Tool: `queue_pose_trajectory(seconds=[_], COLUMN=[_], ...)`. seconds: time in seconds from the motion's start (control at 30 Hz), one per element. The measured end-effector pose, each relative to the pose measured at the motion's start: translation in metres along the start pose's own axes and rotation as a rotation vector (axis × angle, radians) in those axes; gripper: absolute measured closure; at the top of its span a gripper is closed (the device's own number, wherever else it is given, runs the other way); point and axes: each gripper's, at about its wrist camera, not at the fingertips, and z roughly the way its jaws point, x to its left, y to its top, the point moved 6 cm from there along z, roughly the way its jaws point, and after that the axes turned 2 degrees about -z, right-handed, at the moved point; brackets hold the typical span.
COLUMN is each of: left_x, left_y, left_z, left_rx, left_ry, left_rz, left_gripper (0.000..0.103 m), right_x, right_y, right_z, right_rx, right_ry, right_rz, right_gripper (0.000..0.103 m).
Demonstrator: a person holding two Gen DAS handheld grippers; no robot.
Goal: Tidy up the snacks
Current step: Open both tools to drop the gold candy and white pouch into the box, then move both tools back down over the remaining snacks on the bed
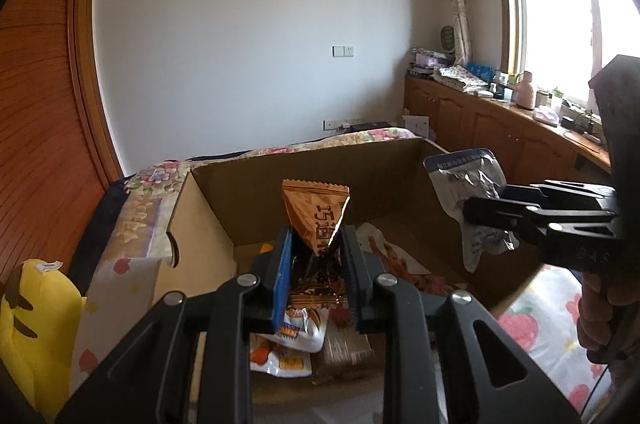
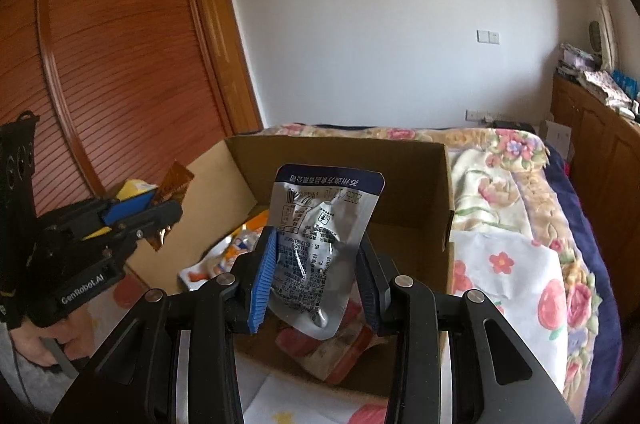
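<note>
Window point(image 1: 560, 20) left view, wardrobe point(image 2: 120, 64) right view

A bed covered with a flowered quilt point(image 2: 520, 180) carries everything. An open cardboard box point(image 2: 412, 184) sits directly on it, at the centre of both views. A white cloth with red fruit prints point(image 2: 516, 276) lies on the bed at 3 o'clock of the box in the right wrist view. A yellow plush toy point(image 1: 36, 324) rests at 9 o'clock of the box in the left wrist view.
</note>
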Motion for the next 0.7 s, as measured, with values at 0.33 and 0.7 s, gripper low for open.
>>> queue_pose_trajectory(seconds=[0.33, 0.7], left_x=[-0.01, -0.034], left_y=[-0.015, -0.036], left_z=[0.003, -0.055], left_rx=[0.036, 0.045], left_ry=[0.014, -0.037], left_rz=[0.014, 0.026], left_gripper=[0.061, 0.054], right_x=[0.005, 0.023], right_y=[-0.008, -0.019], right_z=[0.012, -0.057], right_rx=[0.044, 0.035], right_ry=[0.005, 0.045], right_rz=[-0.048, -0.069], right_gripper=[0.053, 0.053])
